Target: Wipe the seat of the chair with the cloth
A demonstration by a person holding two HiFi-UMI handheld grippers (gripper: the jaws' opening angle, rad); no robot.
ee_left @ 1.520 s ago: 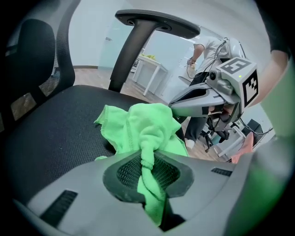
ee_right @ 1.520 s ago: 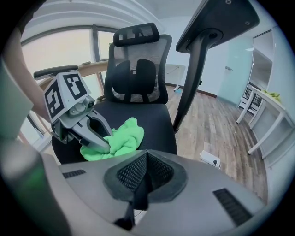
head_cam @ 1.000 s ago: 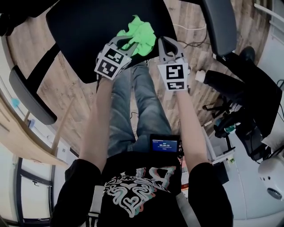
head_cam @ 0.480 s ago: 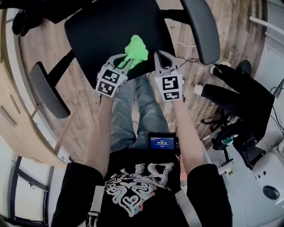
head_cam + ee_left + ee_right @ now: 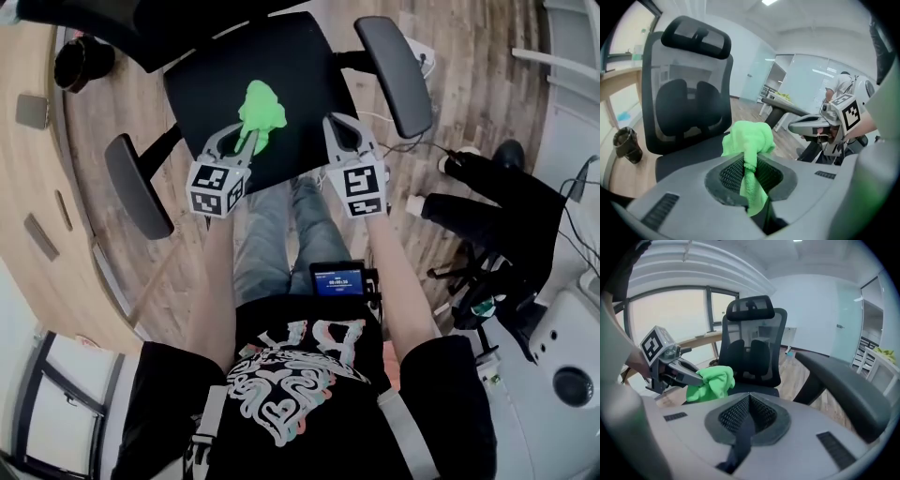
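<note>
Left gripper (image 5: 235,141) clamps cloth (image 5: 260,108); long axis toward backrest (image 5: 686,101).

— Where is the cloth (image 5: 260,111)?
— Over the seat (image 5: 291,61), toward its front edge, between the left gripper (image 5: 239,141) jaws.
— And the right gripper (image 5: 339,131)?
— Just right of it, apart from the cloth, by the seat's front corner. The armrests (image 5: 136,192) flank the seat; the backrest (image 5: 684,93) is behind.
</note>
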